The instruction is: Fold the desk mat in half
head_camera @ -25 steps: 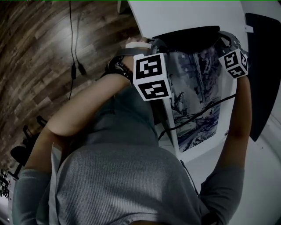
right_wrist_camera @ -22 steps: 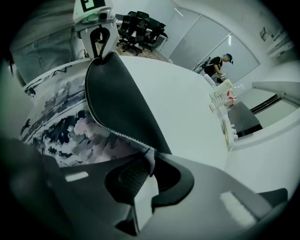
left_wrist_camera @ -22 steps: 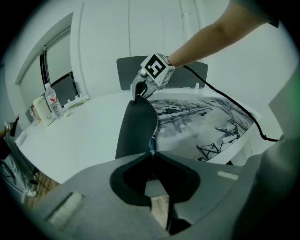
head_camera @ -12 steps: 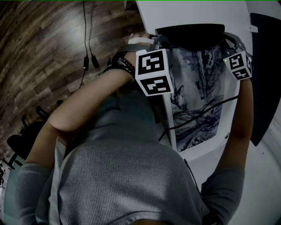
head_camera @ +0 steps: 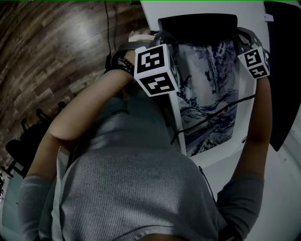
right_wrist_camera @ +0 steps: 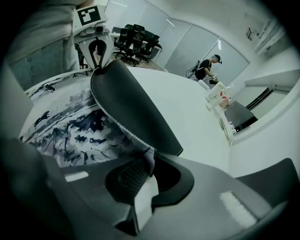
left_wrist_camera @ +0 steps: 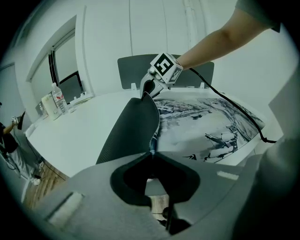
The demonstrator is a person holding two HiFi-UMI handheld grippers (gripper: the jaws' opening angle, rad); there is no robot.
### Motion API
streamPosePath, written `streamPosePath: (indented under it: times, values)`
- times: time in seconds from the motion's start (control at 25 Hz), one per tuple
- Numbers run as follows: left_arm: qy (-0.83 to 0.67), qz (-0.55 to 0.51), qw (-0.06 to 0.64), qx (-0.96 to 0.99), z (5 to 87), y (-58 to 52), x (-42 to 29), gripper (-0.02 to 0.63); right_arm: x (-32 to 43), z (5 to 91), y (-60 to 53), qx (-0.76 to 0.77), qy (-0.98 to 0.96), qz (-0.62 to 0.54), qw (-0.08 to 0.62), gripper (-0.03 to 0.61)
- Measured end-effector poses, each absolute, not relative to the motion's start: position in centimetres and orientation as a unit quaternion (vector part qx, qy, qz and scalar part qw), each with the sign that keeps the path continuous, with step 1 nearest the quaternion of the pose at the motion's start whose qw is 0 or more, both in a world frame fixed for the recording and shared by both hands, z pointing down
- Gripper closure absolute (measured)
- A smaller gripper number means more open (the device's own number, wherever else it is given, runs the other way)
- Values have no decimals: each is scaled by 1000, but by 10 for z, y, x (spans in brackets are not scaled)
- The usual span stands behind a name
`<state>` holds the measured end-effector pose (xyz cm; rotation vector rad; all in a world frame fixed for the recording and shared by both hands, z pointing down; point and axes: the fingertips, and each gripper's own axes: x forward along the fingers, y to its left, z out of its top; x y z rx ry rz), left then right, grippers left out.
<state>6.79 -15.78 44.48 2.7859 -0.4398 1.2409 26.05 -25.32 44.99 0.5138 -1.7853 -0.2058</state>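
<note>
Over the last second the black underside of the ink-printed rectangular desk mat (head_camera: 207, 94) has spread broader at its 12 o'clock end: the fold is begun but well short of halfway. The left gripper (left_wrist_camera: 152, 152) and right gripper (right_wrist_camera: 149, 157) each keep their jaws clamped on a corner there. Only the gripper views show those pinches; the head view alone shows the rest lying flat on the white tabletop (head_camera: 202, 7) toward 6 o'clock.

A grey ribbed short-sleeved shirt (head_camera: 136, 188) and a dark bracelet (head_camera: 123, 63) are worn. The left gripper (left_wrist_camera: 151, 152) and right gripper (right_wrist_camera: 150, 160) are grey, with black-and-white marker cubes (head_camera: 155, 69).
</note>
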Motion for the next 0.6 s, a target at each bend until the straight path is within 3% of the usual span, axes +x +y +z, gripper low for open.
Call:
streamPosePath:
  times: [0.6]
  values:
    - [-149,417,20,896,444,-124,81,583,279,452,-223,214,-769,-105,594,570]
